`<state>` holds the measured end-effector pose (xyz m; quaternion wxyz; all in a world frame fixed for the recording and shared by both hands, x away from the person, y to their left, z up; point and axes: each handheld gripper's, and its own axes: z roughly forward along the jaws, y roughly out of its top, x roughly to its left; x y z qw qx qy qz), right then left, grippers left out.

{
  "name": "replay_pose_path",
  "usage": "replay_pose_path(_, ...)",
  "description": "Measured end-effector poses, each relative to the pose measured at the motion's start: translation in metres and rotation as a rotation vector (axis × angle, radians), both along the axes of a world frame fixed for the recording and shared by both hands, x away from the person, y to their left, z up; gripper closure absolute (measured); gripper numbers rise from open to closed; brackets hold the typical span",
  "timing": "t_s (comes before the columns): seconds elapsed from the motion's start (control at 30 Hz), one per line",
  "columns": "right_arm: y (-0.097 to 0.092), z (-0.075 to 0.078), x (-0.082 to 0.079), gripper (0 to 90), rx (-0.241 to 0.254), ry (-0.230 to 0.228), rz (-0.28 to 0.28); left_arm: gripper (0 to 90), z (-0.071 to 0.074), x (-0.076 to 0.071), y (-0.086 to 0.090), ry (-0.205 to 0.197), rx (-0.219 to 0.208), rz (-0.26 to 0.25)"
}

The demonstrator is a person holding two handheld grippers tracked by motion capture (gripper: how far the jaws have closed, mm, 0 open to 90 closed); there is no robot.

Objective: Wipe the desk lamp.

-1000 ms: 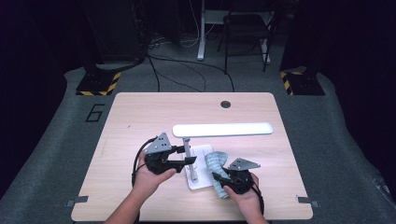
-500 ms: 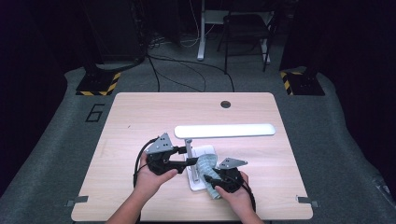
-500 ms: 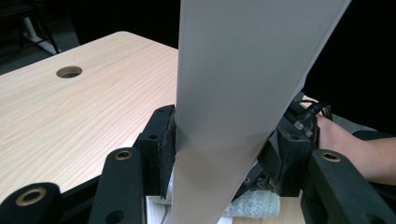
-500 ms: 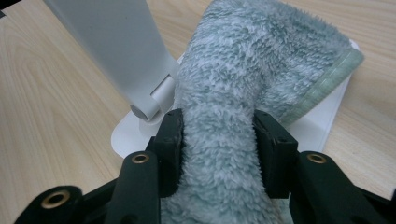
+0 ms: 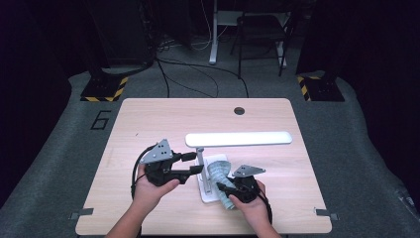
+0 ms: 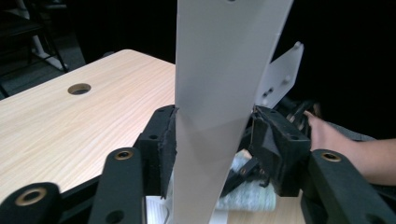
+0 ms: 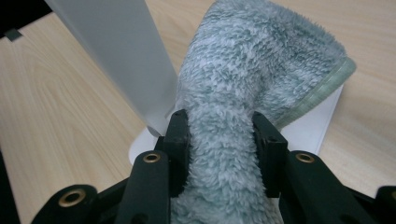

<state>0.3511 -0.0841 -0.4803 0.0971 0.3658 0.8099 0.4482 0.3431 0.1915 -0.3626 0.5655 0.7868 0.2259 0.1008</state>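
Observation:
A white desk lamp stands on the table, with a long light bar [image 5: 237,139], a thin post [image 5: 200,157] and a flat base [image 5: 207,194]. My left gripper [image 5: 198,164] is shut on the post [image 6: 219,93], one pad pressing each side. A fluffy grey-green cloth [image 5: 218,171] lies over the base beside the post. My right gripper [image 5: 224,187] is shut on the cloth [image 7: 243,70]; its jaws have just been closing with the cloth bunched between them. The post [image 7: 116,51] and the base [image 7: 317,126] lie just past that cloth.
The light wood table [image 5: 148,124] has a round cable hole [image 5: 239,110] near its far edge. Dark floor with cables, a chair [image 5: 260,29] and striped stands [image 5: 104,89] lies beyond. Bare tabletop spreads to the left and right of the lamp.
My right gripper has shifted a little left toward the post with the cloth, loosened and then squeezed it again. The left gripper has edged slightly up the post.

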Motion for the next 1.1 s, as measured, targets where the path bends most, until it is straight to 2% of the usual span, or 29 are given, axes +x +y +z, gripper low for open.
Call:
replay_pose_path(0.13, 0.003, 0.014, -0.005, 64.5, 0.013, -0.033, 0.016, 51.3, 0.002, -0.001, 0.006, -0.008, 0.008, 0.013)
replay_pose_path(0.17, 0.005, 0.016, -0.006, 64.5, 0.013, -0.04, 0.027, 51.2, 0.002, -0.002, 0.006, 0.001, 0.005, 0.015)
replay_pose_path(0.23, 0.007, 0.015, -0.007, 64.5, -0.001, -0.038, 0.032, 51.3, 0.003, -0.001, 0.007, -0.013, 0.009, 0.016)
replay_pose_path(0.47, 0.013, -0.005, -0.002, 65.2, -0.042, 0.023, 0.051, 53.7, -0.001, -0.001, 0.011, -0.014, 0.002, 0.03)
replay_pose_path(0.57, 0.014, -0.017, 0.003, 65.8, -0.114, 0.022, 0.077, 54.2, -0.003, 0.002, 0.011, -0.007, 0.002, 0.044)
replay_pose_path(0.67, 0.015, -0.018, 0.002, 66.0, -0.093, 0.028, 0.057, 54.2, -0.006, 0.004, 0.008, 0.003, 0.022, 0.03)
replay_pose_path(0.73, 0.015, -0.016, 0.001, 66.1, -0.089, 0.024, 0.071, 54.7, -0.008, 0.005, 0.006, 0.0, 0.044, 0.032)
replay_pose_path(0.8, 0.014, -0.012, 0.0, 66.2, -0.055, 0.036, 0.088, 55.5, -0.009, 0.005, 0.007, 0.005, 0.045, 0.034)
replay_pose_path(0.87, 0.014, -0.003, -0.003, 66.2, -0.026, 0.029, 0.098, 56.4, -0.01, 0.006, 0.007, 0.004, 0.045, 0.028)
replay_pose_path(0.93, 0.015, 0.007, -0.006, 66.3, -0.012, 0.0, 0.105, 56.6, -0.011, 0.005, 0.006, 0.016, 0.044, 0.028)
replay_pose_path(1.0, 0.015, 0.018, -0.009, 66.3, 0.001, -0.039, 0.116, 56.8, -0.011, 0.005, 0.007, 0.01, 0.051, 0.027)
replay_pose_path(1.03, 0.015, 0.025, -0.012, 66.3, 0.013, -0.047, 0.098, 56.8, -0.011, 0.005, 0.007, 0.009, 0.05, 0.028)
replay_pose_path(1.1, 0.014, 0.036, -0.015, 66.3, 0.023, -0.068, 0.122, 56.8, -0.011, 0.005, 0.007, 0.01, 0.053, 0.027)
